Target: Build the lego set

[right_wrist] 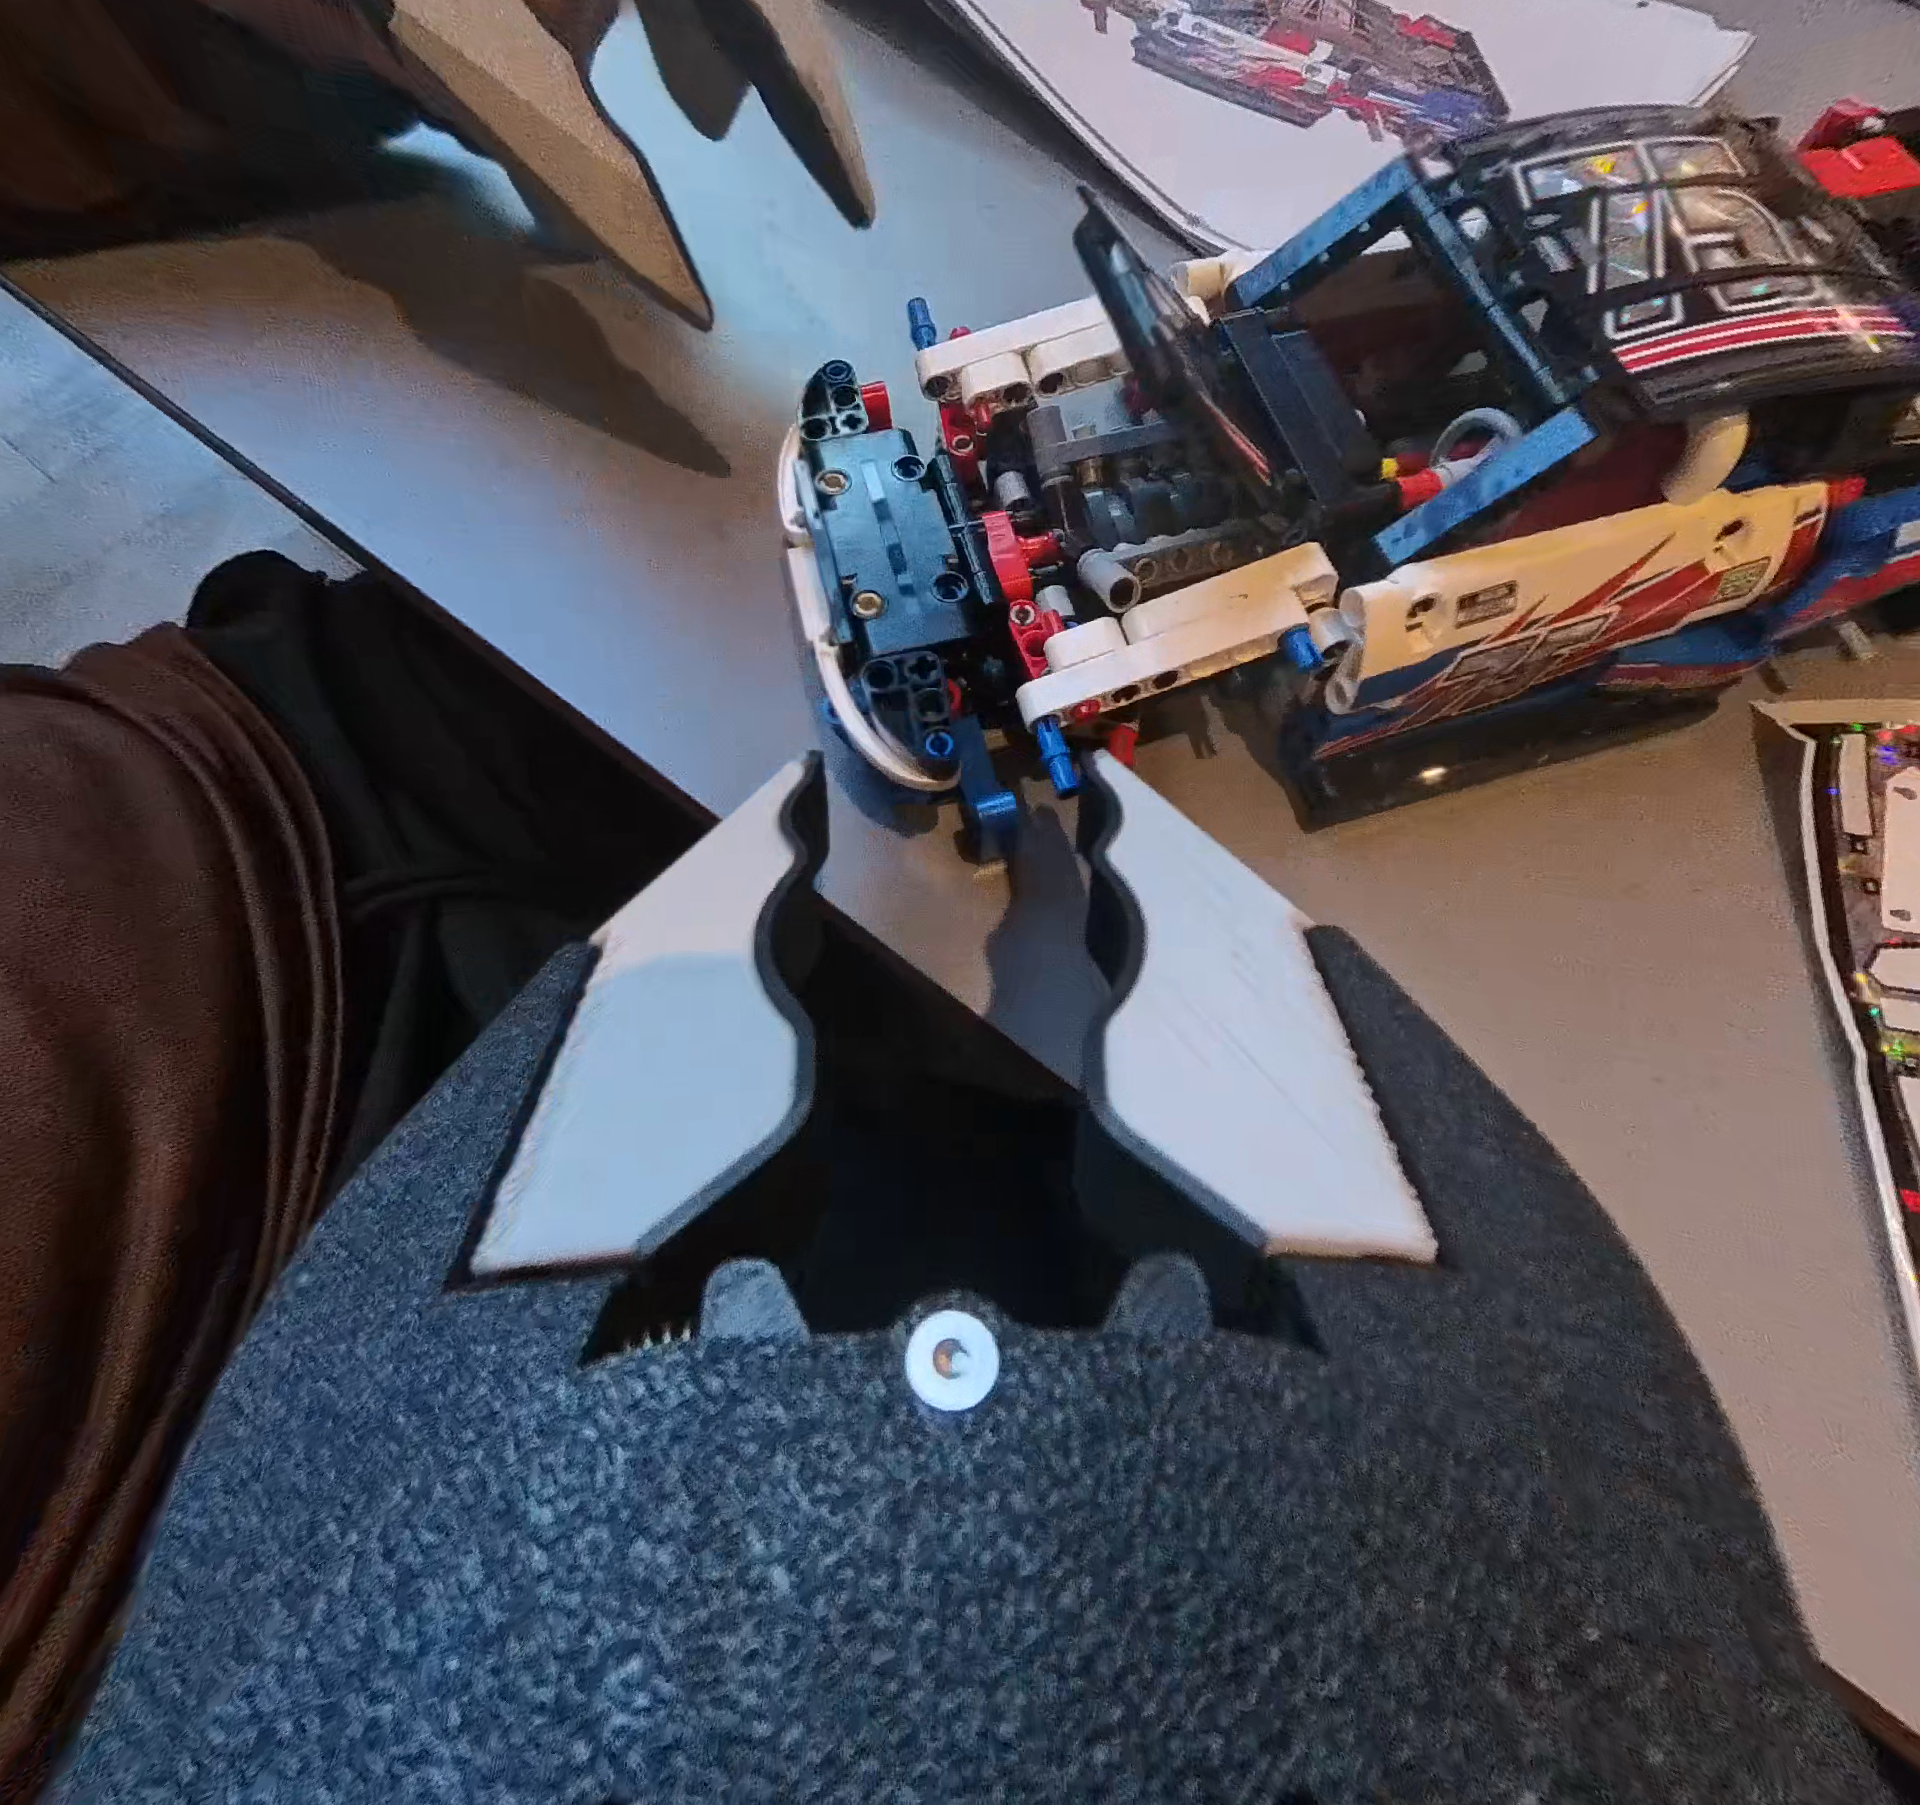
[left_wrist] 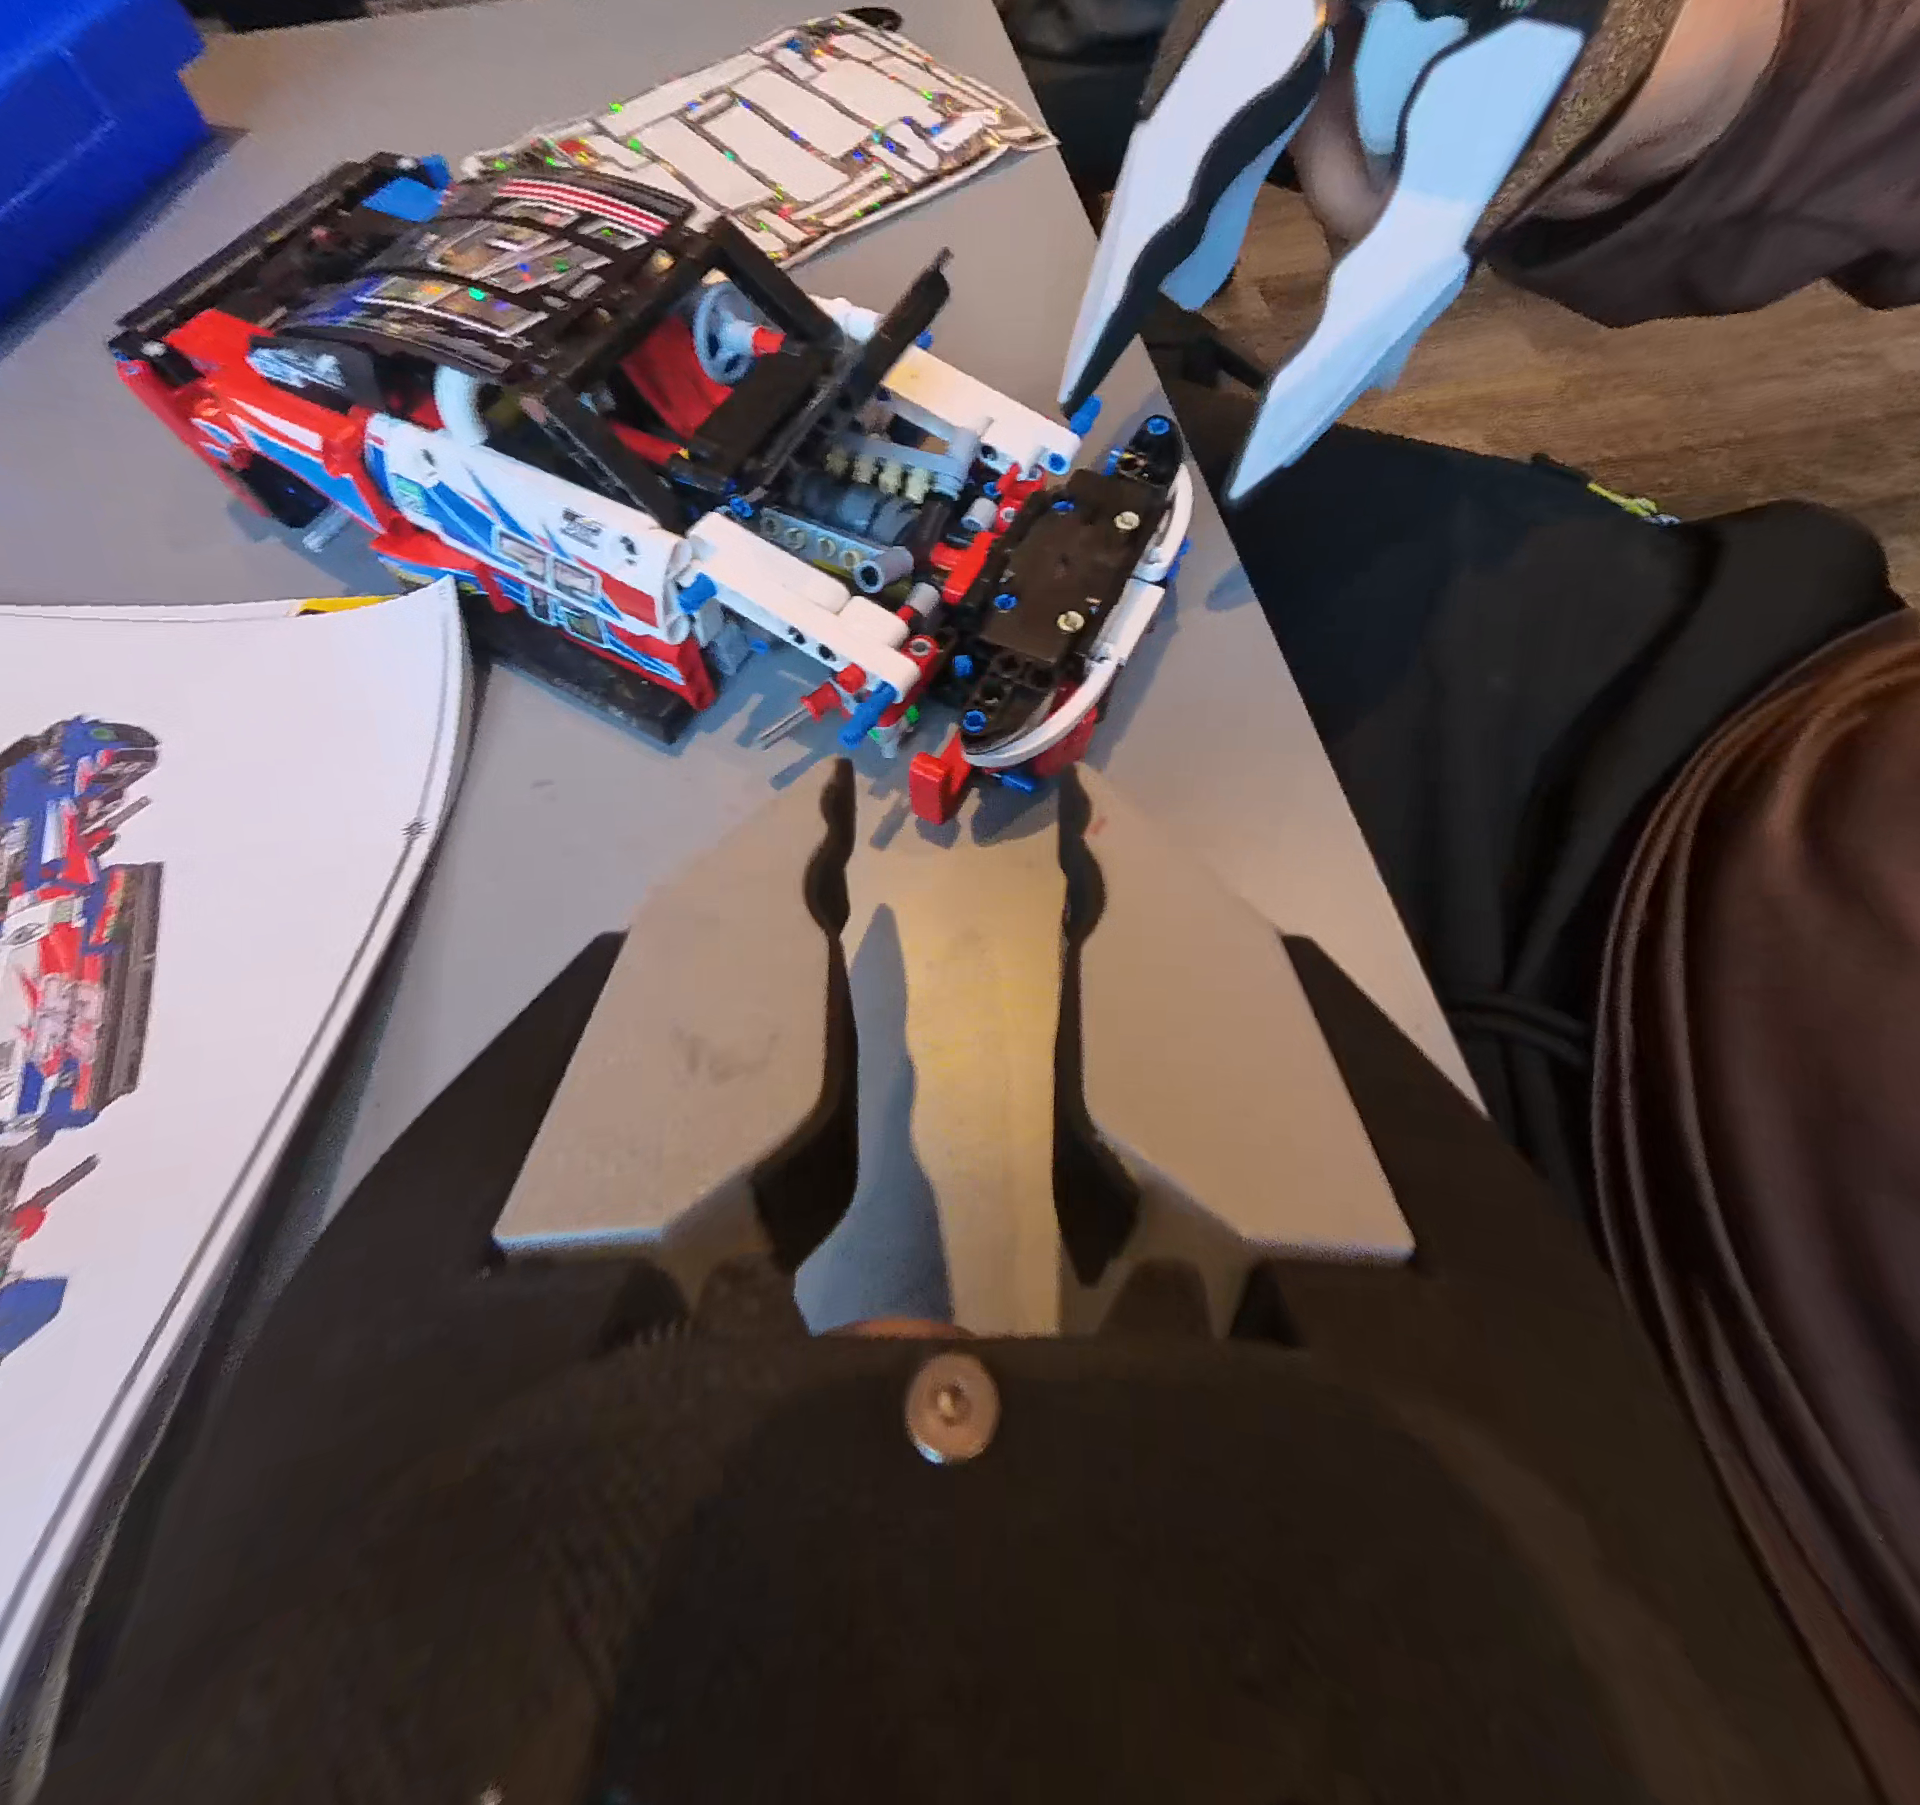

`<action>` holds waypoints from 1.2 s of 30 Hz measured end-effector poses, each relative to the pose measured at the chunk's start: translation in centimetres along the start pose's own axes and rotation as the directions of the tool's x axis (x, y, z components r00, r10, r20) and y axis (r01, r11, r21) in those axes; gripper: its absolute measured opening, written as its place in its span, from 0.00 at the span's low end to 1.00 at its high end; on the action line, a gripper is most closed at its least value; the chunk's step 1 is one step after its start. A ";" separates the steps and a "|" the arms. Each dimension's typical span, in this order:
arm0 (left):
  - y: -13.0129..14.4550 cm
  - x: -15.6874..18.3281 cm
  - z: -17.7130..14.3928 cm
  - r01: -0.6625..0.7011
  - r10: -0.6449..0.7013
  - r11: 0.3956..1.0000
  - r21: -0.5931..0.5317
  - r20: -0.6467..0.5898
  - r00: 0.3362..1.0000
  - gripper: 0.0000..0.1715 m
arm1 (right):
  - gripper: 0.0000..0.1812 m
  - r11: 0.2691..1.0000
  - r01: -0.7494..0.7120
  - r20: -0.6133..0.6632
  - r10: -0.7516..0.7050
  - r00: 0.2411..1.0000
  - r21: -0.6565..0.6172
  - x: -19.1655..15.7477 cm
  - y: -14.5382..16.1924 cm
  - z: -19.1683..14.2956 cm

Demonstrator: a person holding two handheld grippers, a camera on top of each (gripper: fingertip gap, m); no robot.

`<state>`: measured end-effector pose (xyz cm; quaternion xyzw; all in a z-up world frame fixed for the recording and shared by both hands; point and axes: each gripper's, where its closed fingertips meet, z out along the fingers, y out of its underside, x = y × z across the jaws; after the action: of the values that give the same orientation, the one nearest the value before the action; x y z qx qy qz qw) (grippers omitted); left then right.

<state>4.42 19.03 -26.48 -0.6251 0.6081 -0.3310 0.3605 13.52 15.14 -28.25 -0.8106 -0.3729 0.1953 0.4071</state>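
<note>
Partly built red, white and blue brick race car with black roof cage [left_wrist: 540,425] lies on the grey desk [left_wrist: 582,820], nose toward the desk's near corner. Body and cabin look complete; engine bay is uncovered. A black front block with white curved bumper trim [left_wrist: 1081,592] sits at the nose, apparently not fully seated, though the view does not settle that.

Left gripper [left_wrist: 956,799]: jaws parted, nothing between them, tips just short of a red piece at the front corner. Right gripper [right_wrist: 951,784]: jaws also apart and empty, tips beside a blue connector [right_wrist: 987,799] and blue pin at the other front corner.

Judged step: fitting the front assembly. Next move probably calls for one gripper to steady the chassis while the other presses the block home; protruding blue pins need alignment.

Surroundings: open white instruction booklet [left_wrist: 208,924] near the car's side, holographic sticker sheet [left_wrist: 790,134] beyond it, blue bin [left_wrist: 73,93] at the far edge. The desk edge is close to the nose, so a slip risk.
</note>
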 end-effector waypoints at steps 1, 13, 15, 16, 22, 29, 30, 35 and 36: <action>0.3 0.1 0.3 -0.006 0.005 1.000 -0.017 -0.006 1.000 0.22 | 0.27 1.000 0.012 -0.014 -0.012 1.000 -0.007 0.0 0.0 0.1; 3.2 -0.4 2.4 -0.162 0.180 0.966 -0.200 0.075 0.981 0.22 | 0.21 0.969 0.230 -0.118 -0.240 0.964 -0.094 -1.4 -0.3 1.5; 3.6 -1.7 1.1 -0.157 0.188 0.964 -0.216 0.133 0.973 0.23 | 0.23 0.969 0.239 -0.083 -0.244 0.966 -0.071 -2.3 -0.6 1.8; 3.5 -2.4 0.4 -0.141 0.180 0.965 -0.220 0.166 0.970 0.23 | 0.23 0.970 0.238 -0.062 -0.241 0.969 -0.051 -2.7 -0.8 1.9; 1.5 -4.7 -3.7 -0.108 0.153 0.980 -0.167 0.284 0.947 0.24 | 0.18 0.970 0.243 -0.031 -0.242 0.970 0.022 -2.7 -2.3 1.1; 1.3 -8.4 -4.7 0.165 -0.160 0.986 0.012 0.324 0.932 0.27 | 0.19 0.983 0.058 0.017 -0.062 0.998 0.172 0.3 -3.5 -1.0; 1.6 -8.3 -4.3 0.186 -0.178 0.982 0.002 0.300 0.937 0.28 | 0.19 0.983 0.036 0.036 -0.043 0.998 0.181 0.2 -3.3 -1.0; 1.7 -6.3 -3.1 0.107 -0.094 0.993 -0.047 0.224 0.970 0.29 | 0.19 0.970 0.207 -0.017 -0.206 0.978 0.130 -1.8 -2.1 -0.8; 1.6 -5.7 -2.8 0.076 -0.064 0.996 -0.049 0.201 0.977 0.29 | 0.18 0.955 0.278 -0.030 -0.277 0.961 0.101 -2.7 -2.0 -0.5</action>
<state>0.92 24.57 -26.24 -0.6861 0.5555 -0.2619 0.3900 11.22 13.62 -26.26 -0.7295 -0.4690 0.1489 0.4751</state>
